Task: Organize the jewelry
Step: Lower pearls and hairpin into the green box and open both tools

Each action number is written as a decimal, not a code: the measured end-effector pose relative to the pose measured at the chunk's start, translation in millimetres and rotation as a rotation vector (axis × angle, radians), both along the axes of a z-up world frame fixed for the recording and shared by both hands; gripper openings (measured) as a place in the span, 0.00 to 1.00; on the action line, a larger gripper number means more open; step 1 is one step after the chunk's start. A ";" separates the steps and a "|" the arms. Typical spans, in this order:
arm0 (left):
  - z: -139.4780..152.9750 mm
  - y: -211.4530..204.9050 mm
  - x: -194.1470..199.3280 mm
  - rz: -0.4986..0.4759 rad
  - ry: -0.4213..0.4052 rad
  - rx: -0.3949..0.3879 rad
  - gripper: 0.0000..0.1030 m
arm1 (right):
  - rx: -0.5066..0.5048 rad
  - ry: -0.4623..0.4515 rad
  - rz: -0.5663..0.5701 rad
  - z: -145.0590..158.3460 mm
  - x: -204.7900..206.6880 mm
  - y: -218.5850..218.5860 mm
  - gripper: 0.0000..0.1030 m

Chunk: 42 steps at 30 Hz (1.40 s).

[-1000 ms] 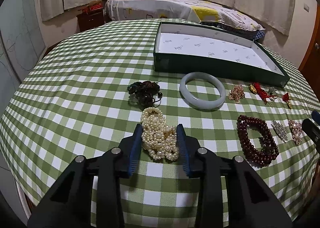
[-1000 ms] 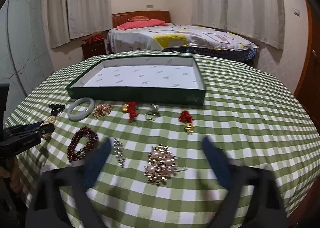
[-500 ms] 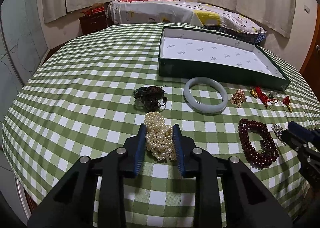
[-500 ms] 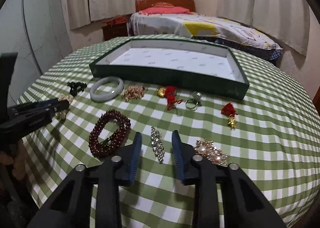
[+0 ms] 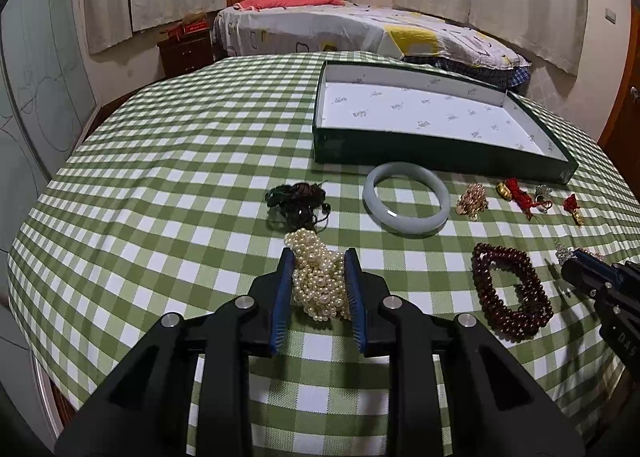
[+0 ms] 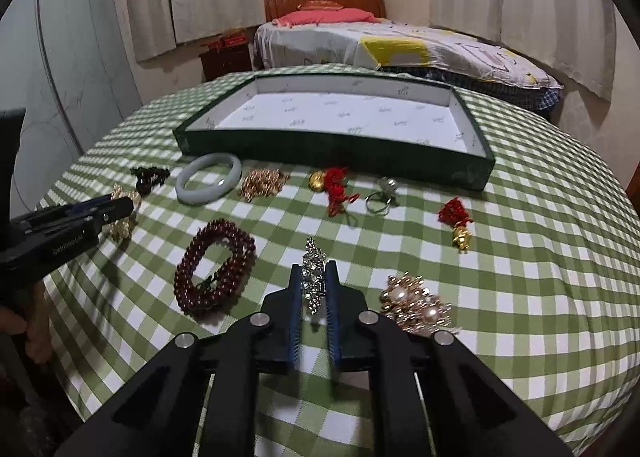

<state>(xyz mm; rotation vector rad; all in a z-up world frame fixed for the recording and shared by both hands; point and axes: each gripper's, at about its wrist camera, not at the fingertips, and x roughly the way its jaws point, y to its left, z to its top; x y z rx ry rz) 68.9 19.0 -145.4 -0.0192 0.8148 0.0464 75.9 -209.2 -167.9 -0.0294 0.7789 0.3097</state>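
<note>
Right wrist view | your right gripper (image 6: 314, 289) has just closed, pinching the rhinestone brooch (image 6: 313, 277) near the green tray (image 6: 332, 149) | your left gripper (image 5: 319, 277) apparently pinches the pearl strands (image 5: 318, 277).

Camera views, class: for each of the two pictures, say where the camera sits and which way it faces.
Left wrist: on the left gripper, looking down over its fingers, shut on the pearl necklace.
Right wrist: on the right gripper, clamping the rhinestone brooch; a hand shows at left.
Shared: green tray, jade bangle, red bead bracelet.
</note>
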 end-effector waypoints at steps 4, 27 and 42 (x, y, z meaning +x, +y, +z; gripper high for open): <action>12.4 -5.0 2.5 -0.015 -0.025 -0.009 0.24 | 0.029 -0.023 -0.021 10.9 3.5 -7.3 0.12; 3.0 -54.1 178.9 -0.105 0.038 -0.041 0.24 | 0.046 0.028 -0.198 5.8 157.5 -51.9 0.12; -12.9 -60.0 184.9 -0.112 0.049 -0.010 0.27 | 0.029 0.053 -0.213 -0.8 165.0 -60.0 0.12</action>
